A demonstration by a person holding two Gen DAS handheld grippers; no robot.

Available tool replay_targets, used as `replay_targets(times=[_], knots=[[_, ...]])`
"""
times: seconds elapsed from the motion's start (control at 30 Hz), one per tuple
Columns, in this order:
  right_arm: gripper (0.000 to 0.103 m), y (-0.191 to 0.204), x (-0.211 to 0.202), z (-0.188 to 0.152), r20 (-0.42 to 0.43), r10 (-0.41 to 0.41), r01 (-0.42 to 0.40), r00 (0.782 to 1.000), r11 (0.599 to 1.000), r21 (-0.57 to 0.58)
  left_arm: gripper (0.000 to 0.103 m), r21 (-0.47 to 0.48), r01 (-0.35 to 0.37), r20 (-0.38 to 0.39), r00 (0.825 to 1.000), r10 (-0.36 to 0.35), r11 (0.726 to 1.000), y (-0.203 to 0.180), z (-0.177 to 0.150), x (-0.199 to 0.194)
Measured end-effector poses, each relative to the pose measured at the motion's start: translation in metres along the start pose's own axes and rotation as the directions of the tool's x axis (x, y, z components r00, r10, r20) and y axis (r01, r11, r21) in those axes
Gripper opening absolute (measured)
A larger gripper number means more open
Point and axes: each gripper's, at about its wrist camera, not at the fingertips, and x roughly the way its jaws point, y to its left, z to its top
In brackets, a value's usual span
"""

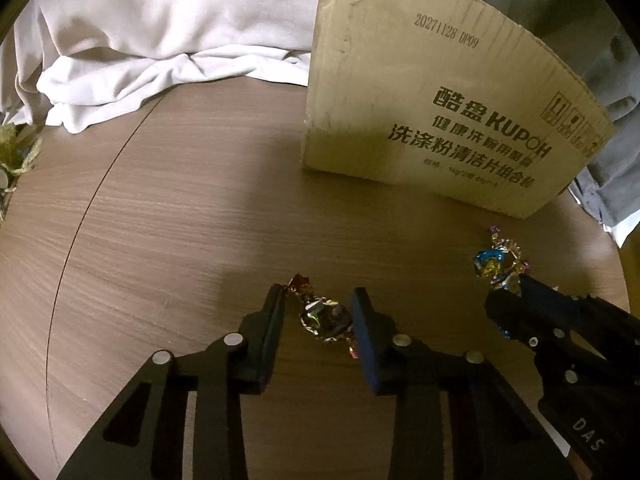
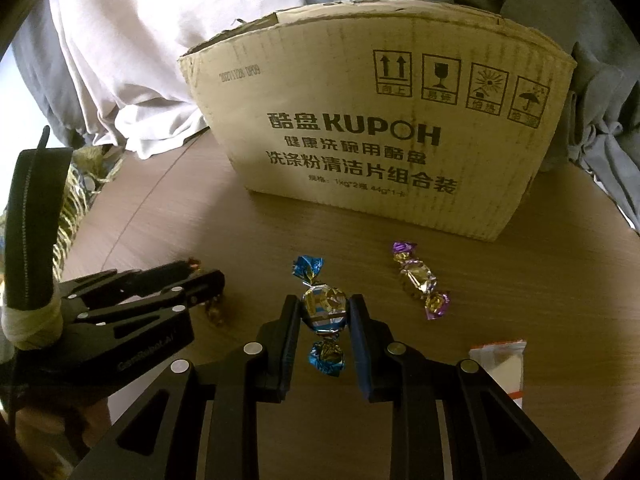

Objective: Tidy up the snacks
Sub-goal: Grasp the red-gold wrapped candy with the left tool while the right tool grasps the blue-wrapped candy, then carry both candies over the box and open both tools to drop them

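While both grippers sit low over the wood table (image 1: 160, 220), the step in hand looks like a double pick: each one lined up on its own wrapped candy, w/ the cardboard box (image 2: 360, 128) the likely drop spot.

Left gripper (image 1: 320, 304): jaws part open, straddling the red/gold candy (image 1: 324, 316) at bottom center of the left wrist view. Pads look close to the wrapper, maybe touching its twisted end on the left side, but no squeeze is evident, so not gripped yet by my read.

Right gripper (image 2: 325, 312): jaws narrower, hugging the body of the blue candy (image 2: 322, 308) at lower center of the right wrist view. Pads appear to touch the foil on both sides; whether it's a firm hold or just contact, can't tell. Candy lies on the table.

Next move, as a judgement: close fully on each candy's round middle, not the twist ends, lift straight, then carry up & over the box wall, which stands tall in the upper half of both frames.

2 more items wait: a purple candy (image 2: 420, 280) right of center, just before the box, and a white packet (image 2: 500, 364) at lower right, partly cut off by the right gripper's arm.

Hard to make out: box interior is hidden, only its top edge shows. White cloth (image 1: 160, 40) fills upper left; something straw-like at the left edge, unclear what.
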Motion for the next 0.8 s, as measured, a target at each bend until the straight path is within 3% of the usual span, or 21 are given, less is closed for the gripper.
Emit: replay_targets(times=[0.37,0.8], knots=[[0.026,-0.003,-0.010,-0.001,0.011,0.027,-0.027,1.000,1.000,-0.011,0.026,0.009,0.039,0.045,0.998,-0.039,0.999,-0.001,-0.002,-0.025],[0.026,-0.013,-0.062,0.007,0.123,0.025,-0.027,0.992,1.000,0.014,0.026,0.097,0.058,0.203,0.976,-0.077,0.994,-0.021,0.005,-0.089]])
